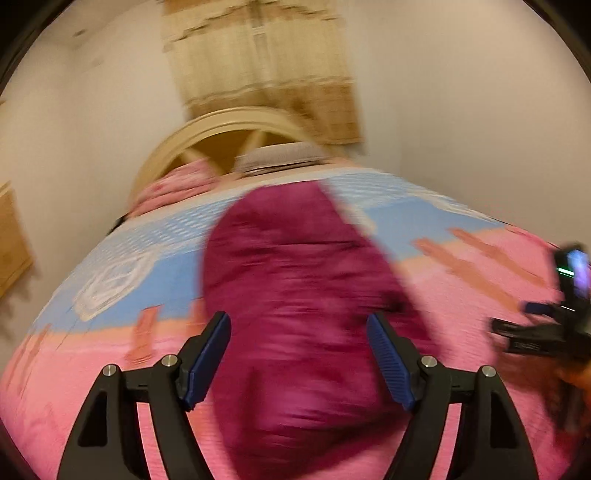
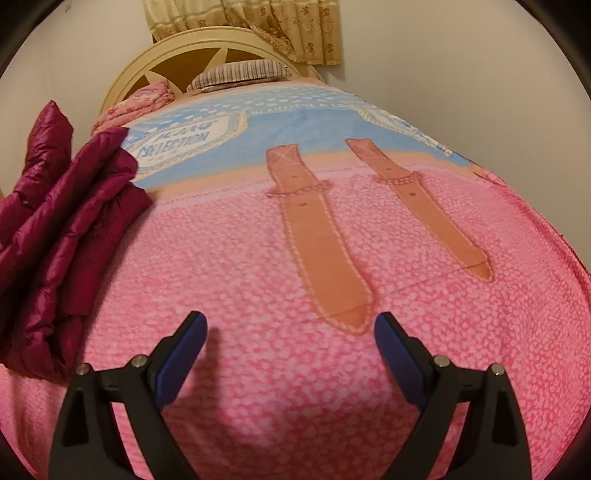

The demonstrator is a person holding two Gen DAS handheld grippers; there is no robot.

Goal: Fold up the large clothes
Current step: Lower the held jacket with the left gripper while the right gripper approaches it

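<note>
On the pink bedspread (image 2: 258, 240), magenta puffer jacket (image 1: 303, 288), left gripper (image 1: 299, 328) spread above it, right gripper (image 2: 291, 325) spread, empty.

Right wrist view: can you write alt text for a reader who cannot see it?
The open right gripper hovers over a pink and blue bedspread, its jaws apart and holding nothing. A bunched magenta puffer jacket lies at the left edge, apart from the gripper. A striped pillow, cream headboard and beige curtain sit beyond.
</note>
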